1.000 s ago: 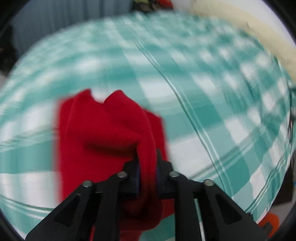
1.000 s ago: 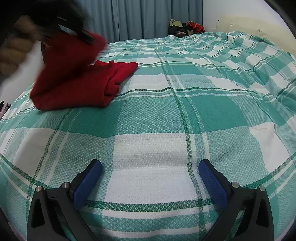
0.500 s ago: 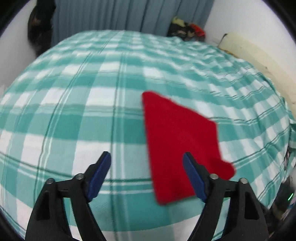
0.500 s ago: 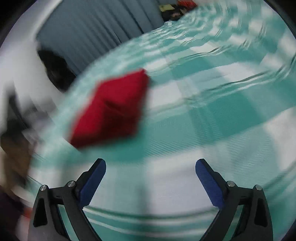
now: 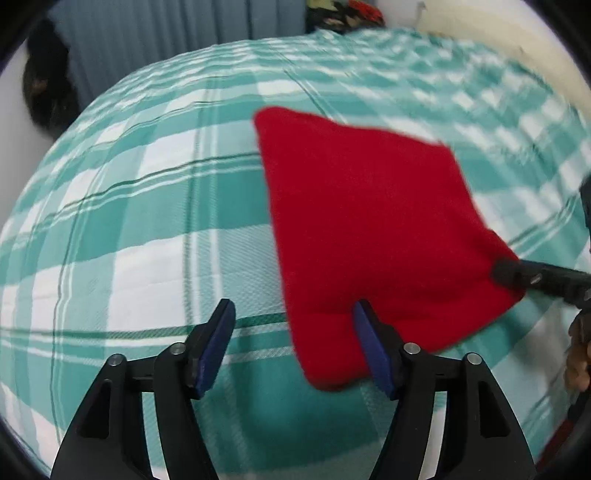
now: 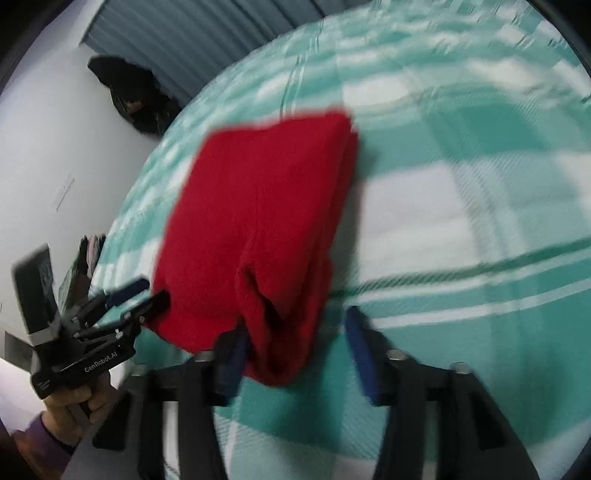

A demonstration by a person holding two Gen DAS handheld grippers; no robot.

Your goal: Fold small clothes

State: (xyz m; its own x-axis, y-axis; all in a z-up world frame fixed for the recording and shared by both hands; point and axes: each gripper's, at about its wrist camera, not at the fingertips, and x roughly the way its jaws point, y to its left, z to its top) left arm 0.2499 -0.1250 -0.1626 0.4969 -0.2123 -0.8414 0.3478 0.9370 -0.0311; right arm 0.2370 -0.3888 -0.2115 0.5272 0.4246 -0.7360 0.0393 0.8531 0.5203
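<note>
A folded red garment (image 5: 373, 236) lies flat on the green and white checked bed cover (image 5: 147, 206). My left gripper (image 5: 295, 339) is open; its right finger overlaps the garment's near edge and its left finger is over bare cover. In the right wrist view the garment (image 6: 266, 229) shows its folded layers. My right gripper (image 6: 291, 350) is open, with the garment's near corner between its fingers. The left gripper (image 6: 144, 291) shows there at the garment's left corner. The right gripper's tip (image 5: 517, 273) shows in the left wrist view at the garment's right corner.
Blue-grey curtains (image 5: 166, 40) hang behind the bed. A dark bundle (image 6: 129, 99) sits by the white wall at the left. A pile of clothes (image 5: 343, 13) lies at the far end of the bed. A cream headboard (image 5: 498, 40) is at the right.
The left gripper let go of the red garment and opened. The garment now lies flat and folded. Both grippers have moved in close to its near edge.
</note>
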